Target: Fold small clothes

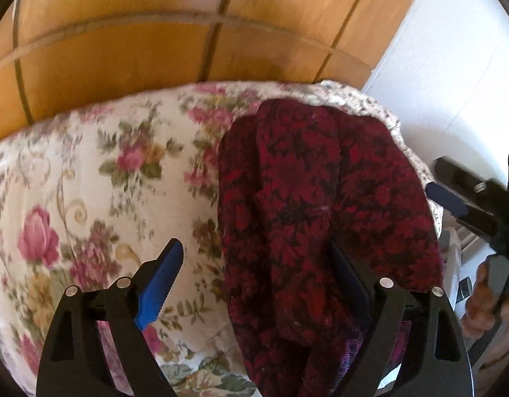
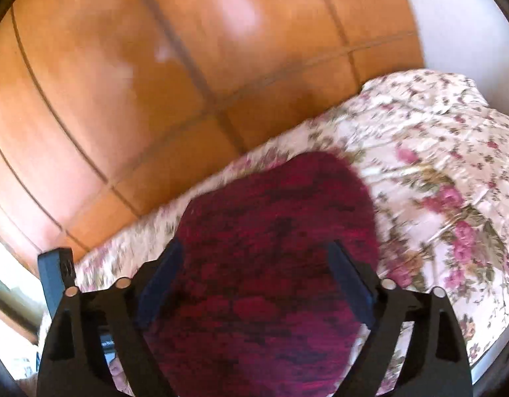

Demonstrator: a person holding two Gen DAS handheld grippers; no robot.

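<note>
Red-black garment [image 1: 320, 198], floral bedspread [image 1: 89, 182]

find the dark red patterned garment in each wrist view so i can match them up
Left wrist view: the red garment fills the centre-right, lying on the floral bedspread.
Right wrist view: the garment sits centre-bottom, between the open fingers of the right gripper.
Shared landmark: the wooden panelled wall behind the bed.

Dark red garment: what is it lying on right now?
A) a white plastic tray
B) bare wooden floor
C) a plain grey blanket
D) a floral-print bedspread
D: the dark red garment lies on a cream floral-print bedspread with pink roses, and the right wrist view shows the same cover around it; the orange wooden panels lie beyond the bed's edge.
</note>
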